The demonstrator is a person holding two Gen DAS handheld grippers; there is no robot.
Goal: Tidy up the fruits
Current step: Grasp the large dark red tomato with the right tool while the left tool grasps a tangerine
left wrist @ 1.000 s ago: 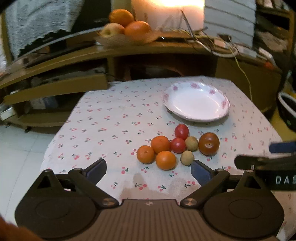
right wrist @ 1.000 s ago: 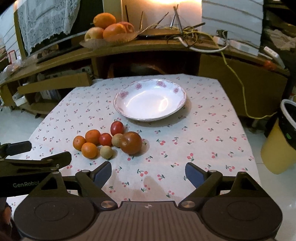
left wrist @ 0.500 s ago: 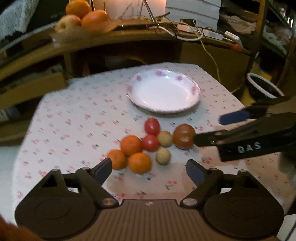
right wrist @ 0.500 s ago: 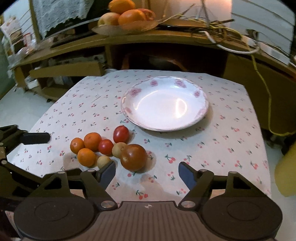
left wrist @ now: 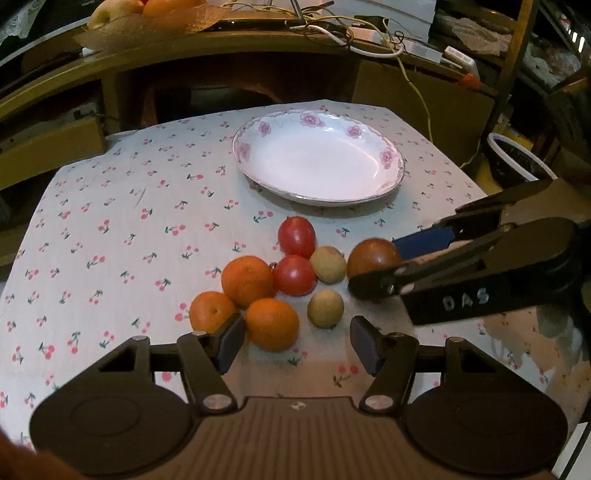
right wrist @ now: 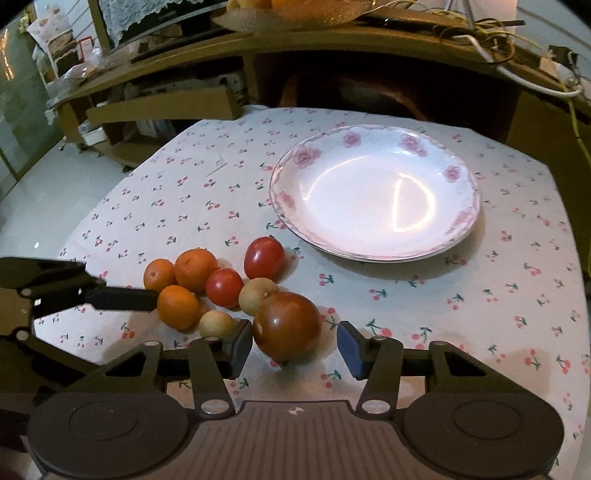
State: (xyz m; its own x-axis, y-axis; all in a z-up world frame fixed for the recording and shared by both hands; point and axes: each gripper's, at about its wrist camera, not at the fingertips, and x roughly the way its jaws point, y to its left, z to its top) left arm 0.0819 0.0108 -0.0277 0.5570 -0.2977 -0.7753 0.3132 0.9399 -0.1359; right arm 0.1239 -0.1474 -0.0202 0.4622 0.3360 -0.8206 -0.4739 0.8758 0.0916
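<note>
Right hand-held gripper (right wrist: 294, 345) spread wide around dark tomato (right wrist: 286, 325), unclenched; left hand-held gripper (left wrist: 295, 341) likewise released. Risked knocking neighbouring longan (right wrist: 216, 324) on closing.

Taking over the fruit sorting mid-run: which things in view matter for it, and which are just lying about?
For the job: dark tomato between the open right gripper fingers; three oranges; two red tomatoes; two small tan fruits; plate; open left gripper.

Lying about: shelf fruit basket, cables, bin.
</note>
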